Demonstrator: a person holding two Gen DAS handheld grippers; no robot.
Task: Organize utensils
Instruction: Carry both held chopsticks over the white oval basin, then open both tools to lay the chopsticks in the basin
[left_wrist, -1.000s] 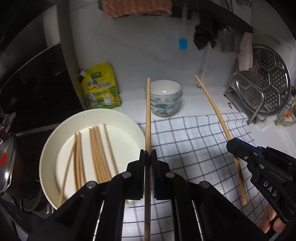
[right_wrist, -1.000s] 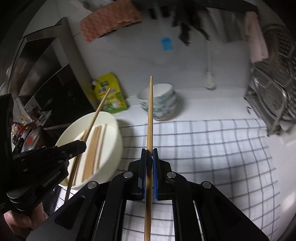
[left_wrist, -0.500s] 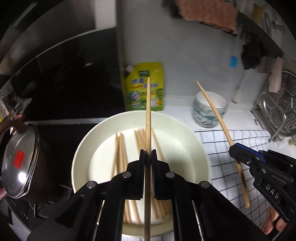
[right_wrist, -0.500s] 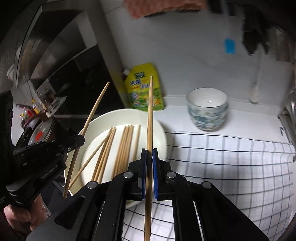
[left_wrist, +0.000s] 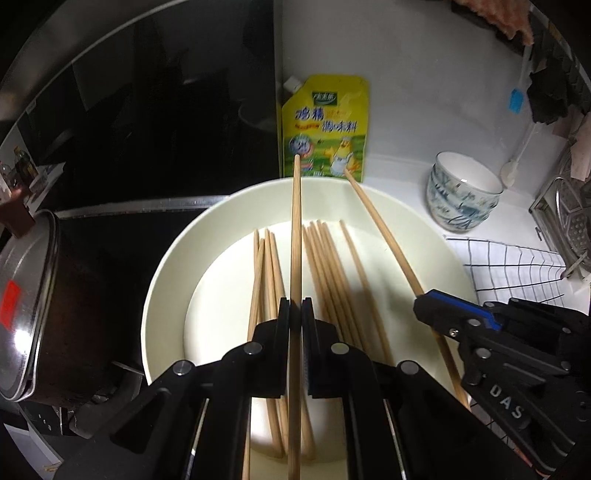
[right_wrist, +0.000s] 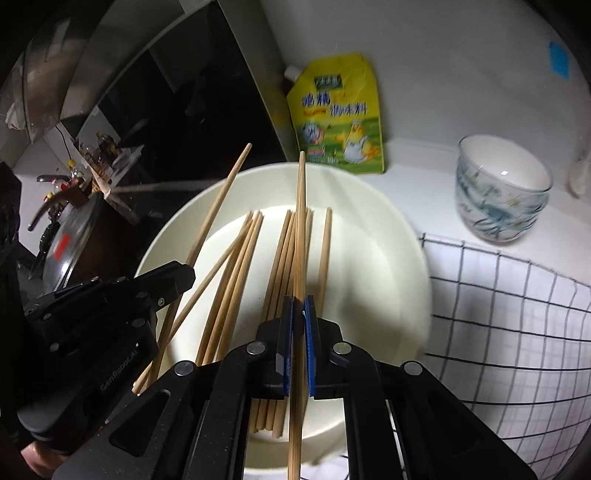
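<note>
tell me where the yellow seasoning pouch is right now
In both wrist views the yellow seasoning pouch leans against the white wall behind the white plate, left of the patterned bowl.

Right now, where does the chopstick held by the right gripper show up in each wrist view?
Left wrist view: the right gripper's chopstick runs diagonally at right of centre, over the white plate, clamped by the right gripper.
Right wrist view: it stands vertically at centre, between that gripper's blue pads.
Shared landmark: the yellow seasoning pouch, behind the plate in both.
</note>
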